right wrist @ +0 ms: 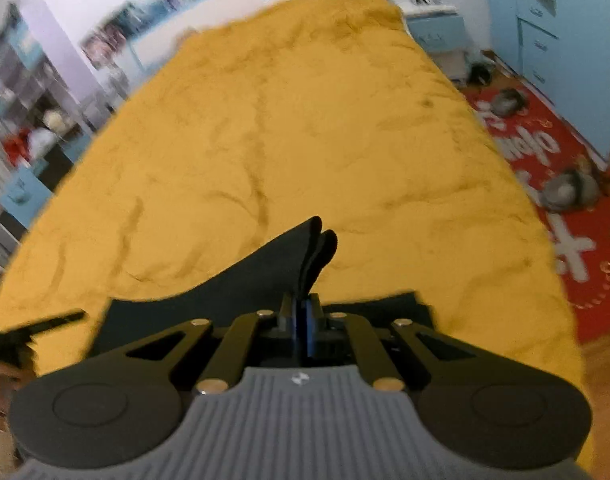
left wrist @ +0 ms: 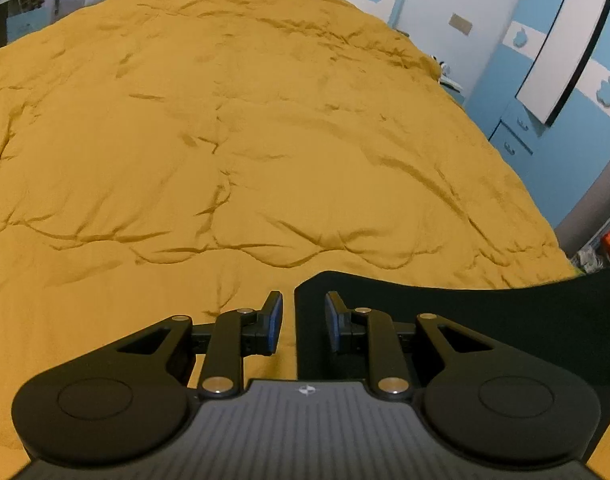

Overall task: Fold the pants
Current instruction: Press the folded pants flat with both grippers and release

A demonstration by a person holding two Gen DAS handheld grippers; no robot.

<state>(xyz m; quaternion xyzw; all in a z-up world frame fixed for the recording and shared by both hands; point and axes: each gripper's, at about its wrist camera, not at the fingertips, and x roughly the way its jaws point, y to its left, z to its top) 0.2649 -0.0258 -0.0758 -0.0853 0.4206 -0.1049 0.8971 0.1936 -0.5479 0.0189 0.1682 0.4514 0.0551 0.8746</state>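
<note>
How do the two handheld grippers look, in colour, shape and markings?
Both the left gripper and the right gripper have matte black linkage arms with silver rivets, round black side discs, blue finger pads and a grey ribbed body bearing a small white emblem. No cables or sleeves are visible.

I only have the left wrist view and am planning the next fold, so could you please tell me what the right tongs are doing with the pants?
Observer: The right tongs are shut on a fold of the black pants, and the fabric sticks up past the fingertips.
Operator: Thank you. Does the fabric there look like a single layer?
Observer: No, two rounded edges show side by side above the tongs, so at least two layers are pinched.
Operator: Is anything beside the bed on that side?
Observer: Yes, a red rug with white lettering lies on the floor along the yellow blanket.
</note>
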